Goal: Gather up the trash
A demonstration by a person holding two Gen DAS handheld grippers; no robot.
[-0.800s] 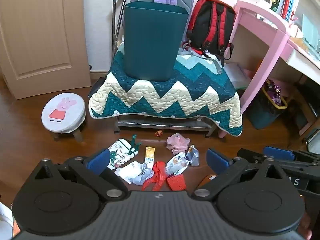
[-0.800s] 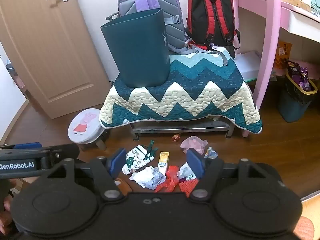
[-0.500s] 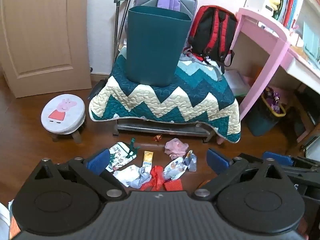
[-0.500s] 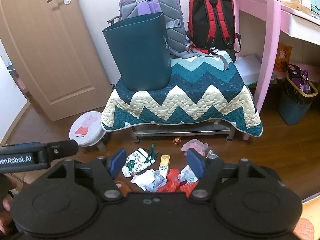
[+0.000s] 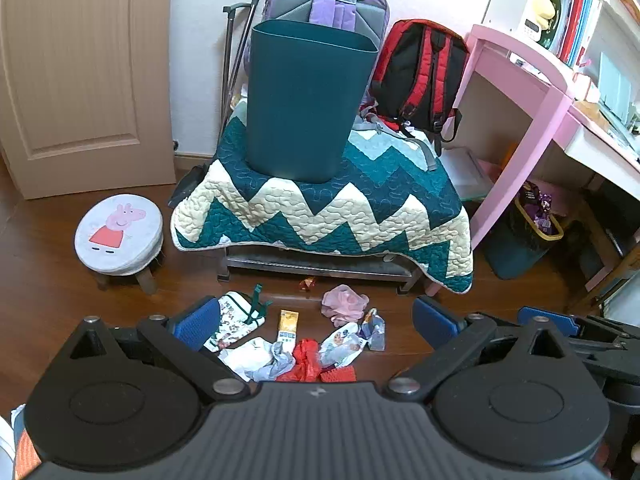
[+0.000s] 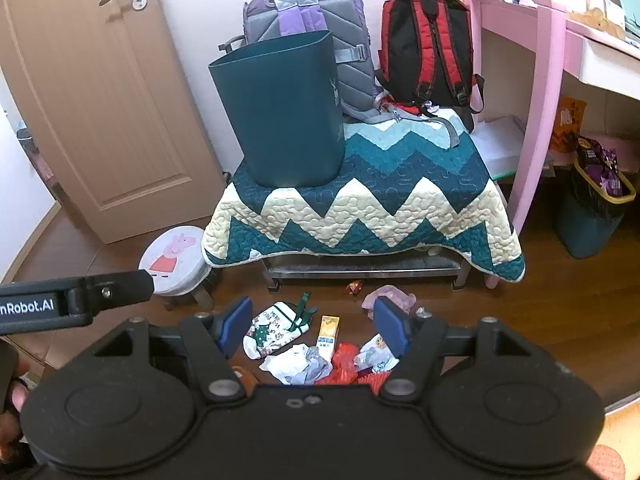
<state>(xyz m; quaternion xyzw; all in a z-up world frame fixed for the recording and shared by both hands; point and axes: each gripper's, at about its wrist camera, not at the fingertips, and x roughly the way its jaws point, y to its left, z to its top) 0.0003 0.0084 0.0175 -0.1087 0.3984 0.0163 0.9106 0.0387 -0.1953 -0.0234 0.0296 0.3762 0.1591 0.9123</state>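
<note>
Blue pads frame my view on both sides: my left gripper [image 5: 316, 316] and my right gripper [image 6: 310, 322] both stand spread wide with nothing between the pads, tipped down toward the floor, which I judge suits a first reach into the litter. That litter lies nearest, on the dark wooden floor [image 5: 48, 288] just beyond my fingertips: a white printed bag with a green ribbon [image 6: 278, 326] on the left, a small yellow carton [image 6: 329, 332] in the middle, crumpled white paper [image 6: 294, 364], red wrappers [image 6: 344, 364] and a pale printed packet [image 5: 344, 344] on the right, with a pink crumpled piece [image 5: 344, 300] and a tiny red wrapper [image 5: 307, 283] a little farther off. The near edge of the pile is cut off by my own gripper bodies, so I cannot tell how much more lies under them. Left of the pile stands a small cartoon-topped stool [image 5: 118, 232]. Beyond, a low bench under a zigzag quilt [image 5: 320, 204] carries the teal bin [image 5: 304, 104], upright and open-topped, probably raised so I can drop things in; its inside is hidden from me. Behind it lean a purple backpack [image 6: 304, 12] and a red backpack [image 6: 428, 48], against the wall. Far right, under the pink desk [image 5: 532, 92], a second bin [image 6: 592, 216] is partly out of view.
</note>
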